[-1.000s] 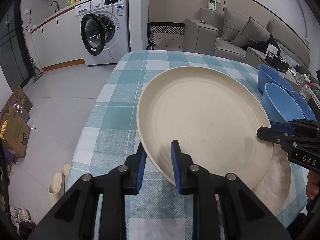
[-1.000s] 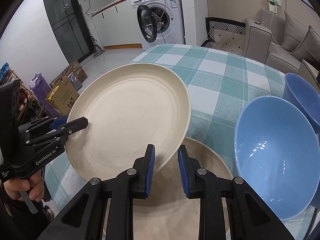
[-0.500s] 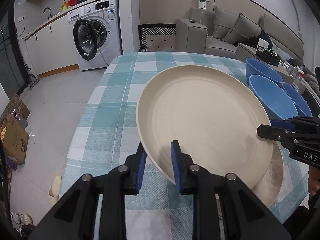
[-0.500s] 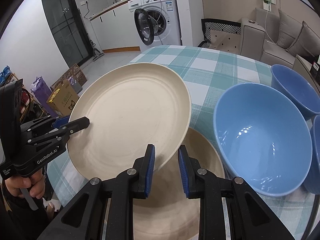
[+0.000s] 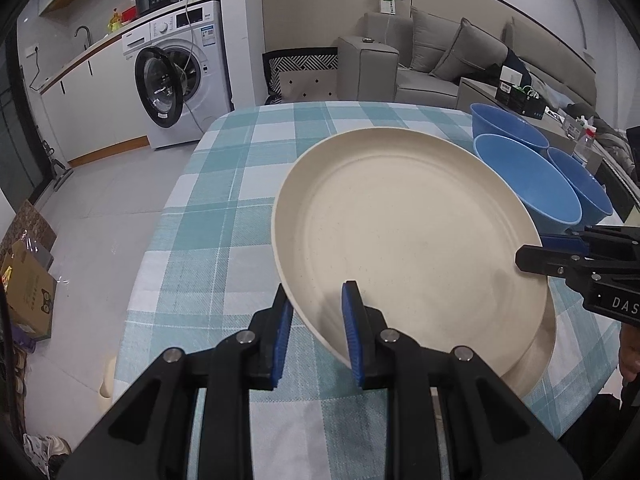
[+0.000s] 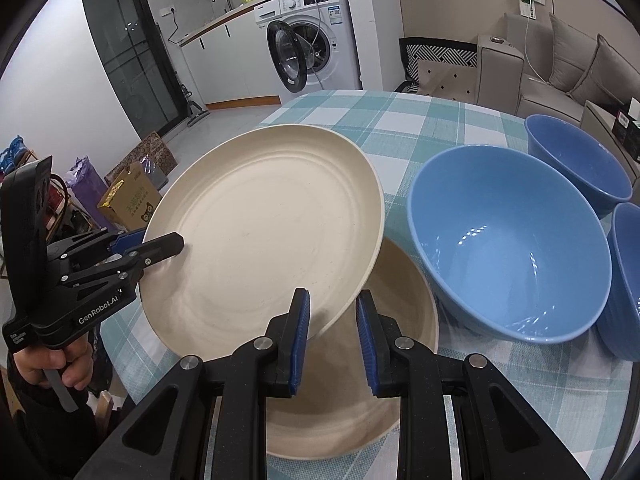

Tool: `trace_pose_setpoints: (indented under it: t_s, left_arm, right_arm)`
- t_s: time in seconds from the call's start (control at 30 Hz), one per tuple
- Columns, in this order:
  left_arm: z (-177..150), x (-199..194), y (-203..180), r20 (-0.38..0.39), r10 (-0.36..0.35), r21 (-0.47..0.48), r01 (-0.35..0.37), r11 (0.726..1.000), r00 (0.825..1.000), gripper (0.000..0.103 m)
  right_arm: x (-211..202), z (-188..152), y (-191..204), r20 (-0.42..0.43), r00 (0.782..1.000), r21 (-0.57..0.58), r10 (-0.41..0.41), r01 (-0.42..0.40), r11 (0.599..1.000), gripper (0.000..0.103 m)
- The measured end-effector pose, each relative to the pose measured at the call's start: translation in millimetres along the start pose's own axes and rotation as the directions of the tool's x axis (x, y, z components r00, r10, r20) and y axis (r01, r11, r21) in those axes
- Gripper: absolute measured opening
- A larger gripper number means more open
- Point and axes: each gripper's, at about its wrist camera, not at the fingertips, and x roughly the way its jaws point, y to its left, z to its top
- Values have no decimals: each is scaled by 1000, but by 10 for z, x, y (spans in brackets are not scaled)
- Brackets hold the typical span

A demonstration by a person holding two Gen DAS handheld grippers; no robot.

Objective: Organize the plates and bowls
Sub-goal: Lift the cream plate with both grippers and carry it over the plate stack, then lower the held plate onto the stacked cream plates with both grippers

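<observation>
Cream plate [image 5: 404,236], round, speckled, tilted, rim clamped in both grippers' jaws.

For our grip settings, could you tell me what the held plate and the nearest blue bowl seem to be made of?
Held cream plate: matte and faintly speckled, with no sharp glints; probably wheat-straw plastic or melamine, possibly unglazed ceramic.
Nearest blue bowl: smooth and glossy, with bright light reflections inside; glazed ceramic or polished plastic, I cannot tell which.

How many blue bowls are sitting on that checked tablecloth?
3. The nearest blue bowl stands beside the cream plates; the far blue bowl sits behind it toward the sofa; the third blue bowl is cut off at the right edge. More could lie out of view.
</observation>
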Motion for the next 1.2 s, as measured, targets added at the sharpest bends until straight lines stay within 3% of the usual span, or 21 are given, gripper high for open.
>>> trace_pose_setpoints:
  t_s: [1.2]
  left_arm:
    - [-183, 106, -307, -50, -14, 73, 17, 997, 999, 24]
  right_arm:
    - [-165, -497, -86, -28, 999, 27, -20, 21, 999, 25]
